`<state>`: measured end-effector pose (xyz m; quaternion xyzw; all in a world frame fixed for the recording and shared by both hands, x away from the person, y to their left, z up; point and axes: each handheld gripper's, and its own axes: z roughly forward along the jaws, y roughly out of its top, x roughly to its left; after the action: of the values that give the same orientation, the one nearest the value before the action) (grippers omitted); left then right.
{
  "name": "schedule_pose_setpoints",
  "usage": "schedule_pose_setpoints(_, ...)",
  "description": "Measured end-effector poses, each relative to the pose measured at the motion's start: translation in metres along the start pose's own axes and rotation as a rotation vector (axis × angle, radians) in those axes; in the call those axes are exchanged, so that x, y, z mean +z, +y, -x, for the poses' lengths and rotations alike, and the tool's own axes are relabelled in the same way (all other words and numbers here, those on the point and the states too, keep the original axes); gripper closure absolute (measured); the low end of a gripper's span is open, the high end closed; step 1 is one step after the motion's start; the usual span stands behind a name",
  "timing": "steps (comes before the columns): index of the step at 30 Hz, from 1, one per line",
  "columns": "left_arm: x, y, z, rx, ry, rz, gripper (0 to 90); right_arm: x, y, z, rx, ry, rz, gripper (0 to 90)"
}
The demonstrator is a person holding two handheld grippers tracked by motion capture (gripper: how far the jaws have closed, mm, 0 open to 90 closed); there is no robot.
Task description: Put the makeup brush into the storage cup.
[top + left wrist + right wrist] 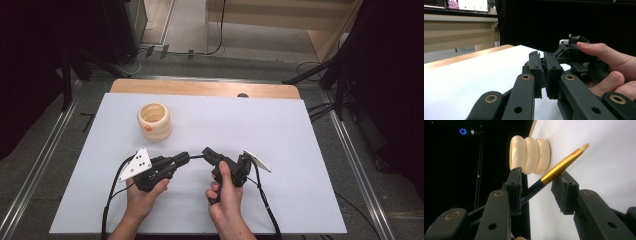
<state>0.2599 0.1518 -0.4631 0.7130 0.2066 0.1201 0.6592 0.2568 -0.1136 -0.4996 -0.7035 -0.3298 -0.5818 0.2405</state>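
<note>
A: Left tool [544, 75] is clenched on a thin blue strip; what that strip is cannot be told. Right tool [536, 186] is parted, nothing gripped.

B: Makeup brush [556, 168] is seen between the right jaws, slanted, near the ribbed cream holder [154, 120] on the bench [300, 150].

A: Risk: brush could be pinched off-centre and levered out.

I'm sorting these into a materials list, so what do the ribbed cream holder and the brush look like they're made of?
Ribbed cream holder: looks like glazed ceramic or glossy plastic, since soft highlights run along its three rounded rings; the look alone can't settle which.
Brush: the gold ferrule looks like polished metal, with a bright streak down it; the dark handle seems lacquered wood or plastic; the pale tip looks like soft bristles.
</note>
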Motion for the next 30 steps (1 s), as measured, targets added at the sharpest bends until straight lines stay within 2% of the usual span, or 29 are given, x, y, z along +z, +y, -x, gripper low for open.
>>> schedule_pose_setpoints(7, 0.001, -0.001, 0.0, 0.003, -0.008, -0.015, 86.5, -0.002, 0.002, 0.0, -0.013, 0.017, 0.003, 65.9)
schedule_pose_setpoints(10, 0.0, -0.001, -0.001, -0.016, -0.014, -0.036, 86.2, -0.002, 0.004, -0.001, -0.01, 0.038, 0.004, 69.7)
schedule_pose_setpoints(11, 0.001, -0.002, -0.003, -0.032, -0.032, -0.048, 84.9, -0.003, 0.005, -0.001, -0.006, 0.054, 0.004, 72.0)
schedule_pose_setpoints(12, 0.001, -0.003, -0.005, -0.055, -0.048, -0.053, 80.4, -0.004, 0.006, -0.001, -0.009, 0.074, 0.006, 81.7)
schedule_pose_setpoints(13, 0.001, -0.003, -0.007, -0.063, -0.047, -0.061, 70.7, -0.005, 0.007, -0.003, -0.023, 0.069, 0.006, 84.0)
schedule_pose_setpoints(14, 0.001, -0.004, -0.008, -0.062, -0.042, -0.071, 63.2, -0.005, 0.008, -0.003, -0.042, 0.086, 0.02, 84.1)
schedule_pose_setpoints(18, 0.001, -0.004, -0.009, -0.072, -0.043, -0.077, 55.1, -0.011, 0.011, -0.009, -0.141, 0.076, 0.037, 84.2)
schedule_pose_setpoints(22, 0.003, -0.006, -0.008, -0.083, -0.047, -0.091, 52.3, -0.015, 0.011, -0.014, -0.241, 0.039, 0.05, 84.1)
schedule_pose_setpoints(26, 0.006, -0.007, -0.008, -0.096, -0.058, -0.105, 52.2, -0.018, 0.011, -0.017, -0.319, 0.008, 0.068, 84.2)
schedule_pose_setpoints(27, 0.006, -0.007, -0.008, -0.096, -0.058, -0.105, 52.2, -0.018, 0.011, -0.017, -0.319, 0.008, 0.068, 84.2)
schedule_pose_setpoints(28, 0.007, -0.008, -0.007, -0.098, -0.056, -0.117, 52.2, -0.02, 0.011, -0.02, -0.366, -0.004, 0.072, 84.2)
schedule_pose_setpoints(30, 0.008, -0.008, -0.006, -0.097, -0.056, -0.127, 52.2, -0.021, 0.009, -0.024, -0.422, -0.02, 0.08, 84.1)
